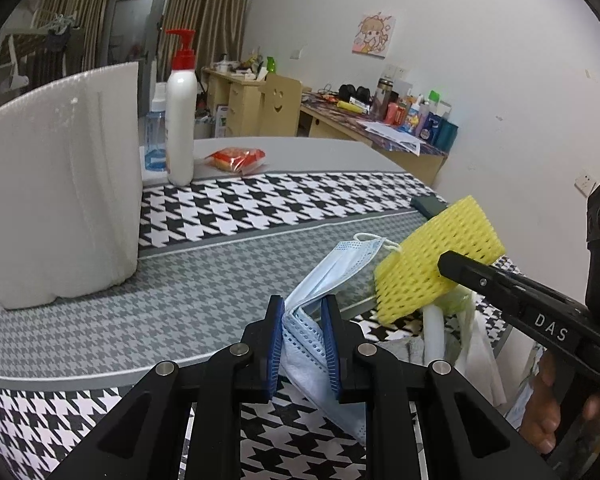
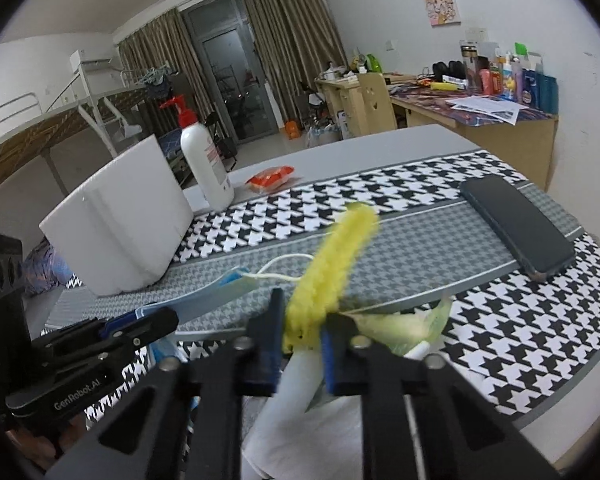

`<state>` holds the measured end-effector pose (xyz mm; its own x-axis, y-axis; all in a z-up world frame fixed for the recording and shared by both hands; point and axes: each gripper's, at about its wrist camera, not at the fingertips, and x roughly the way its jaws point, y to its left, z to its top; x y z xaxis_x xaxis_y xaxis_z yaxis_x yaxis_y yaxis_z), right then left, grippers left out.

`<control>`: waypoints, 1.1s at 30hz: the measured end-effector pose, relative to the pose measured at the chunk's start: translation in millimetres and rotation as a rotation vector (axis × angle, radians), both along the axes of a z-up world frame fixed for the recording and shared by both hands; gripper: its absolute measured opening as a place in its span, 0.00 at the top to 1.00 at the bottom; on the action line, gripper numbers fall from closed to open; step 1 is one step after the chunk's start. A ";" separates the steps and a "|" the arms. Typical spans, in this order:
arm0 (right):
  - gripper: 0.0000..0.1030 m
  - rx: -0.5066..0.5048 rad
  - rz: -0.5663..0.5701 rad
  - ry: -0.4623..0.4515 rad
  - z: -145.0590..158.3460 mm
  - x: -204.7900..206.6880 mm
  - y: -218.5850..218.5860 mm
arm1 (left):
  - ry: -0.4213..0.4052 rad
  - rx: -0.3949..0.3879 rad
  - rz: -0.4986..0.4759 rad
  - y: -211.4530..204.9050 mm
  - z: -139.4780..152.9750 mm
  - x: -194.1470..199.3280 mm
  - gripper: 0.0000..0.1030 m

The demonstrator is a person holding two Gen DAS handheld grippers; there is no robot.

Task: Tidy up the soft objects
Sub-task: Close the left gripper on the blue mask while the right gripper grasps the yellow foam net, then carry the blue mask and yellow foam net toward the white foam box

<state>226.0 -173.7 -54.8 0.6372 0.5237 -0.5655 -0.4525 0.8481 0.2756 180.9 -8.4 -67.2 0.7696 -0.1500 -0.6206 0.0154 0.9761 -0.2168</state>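
My left gripper [image 1: 303,310] is shut on a light blue face mask [image 1: 332,268], held above the houndstooth mat; the mask also shows in the right wrist view [image 2: 216,294], beside the left gripper [image 2: 156,320]. My right gripper [image 2: 302,322] is shut on a yellow foam net sleeve [image 2: 336,260], lifted off the table. In the left wrist view the sleeve [image 1: 436,258] hangs from the right gripper [image 1: 446,266] just right of the mask. Below lie white foam and a pale green bag [image 2: 404,328].
A white foam box [image 1: 60,184] stands at the left. A white pump bottle [image 1: 180,120], a blue bottle [image 1: 154,140] and a red snack pack [image 1: 236,159] sit behind. A black phone [image 2: 516,224] lies at the right. The houndstooth mat [image 1: 236,208] covers the table.
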 end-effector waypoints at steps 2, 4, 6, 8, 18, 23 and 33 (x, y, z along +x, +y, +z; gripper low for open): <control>0.86 0.001 -0.005 -0.012 4.7 -1.4 -1.7 | -0.017 -0.002 -0.004 2.2 7.1 -0.2 0.81; 0.87 0.003 -0.008 -0.024 9.6 -2.5 -2.0 | -0.036 -0.003 -0.004 3.2 14.5 -1.0 0.81; 0.87 0.002 -0.007 -0.038 14.7 -3.2 -1.8 | -0.049 -0.006 -0.010 2.7 20.0 -2.1 0.81; 0.87 0.004 -0.010 -0.057 20.9 -5.8 -2.4 | -0.066 -0.001 -0.012 2.6 25.0 -4.1 0.81; 0.87 0.012 -0.019 -0.122 40.8 -10.8 -0.9 | -0.151 0.023 0.006 8.9 55.9 -14.3 0.81; 0.87 0.004 -0.016 -0.143 46.4 -15.3 3.2 | -0.183 0.036 0.019 12.5 67.2 -21.6 0.81; 0.87 0.008 -0.009 -0.186 57.3 -24.1 9.0 | -0.247 0.072 0.029 15.1 89.1 -36.3 0.81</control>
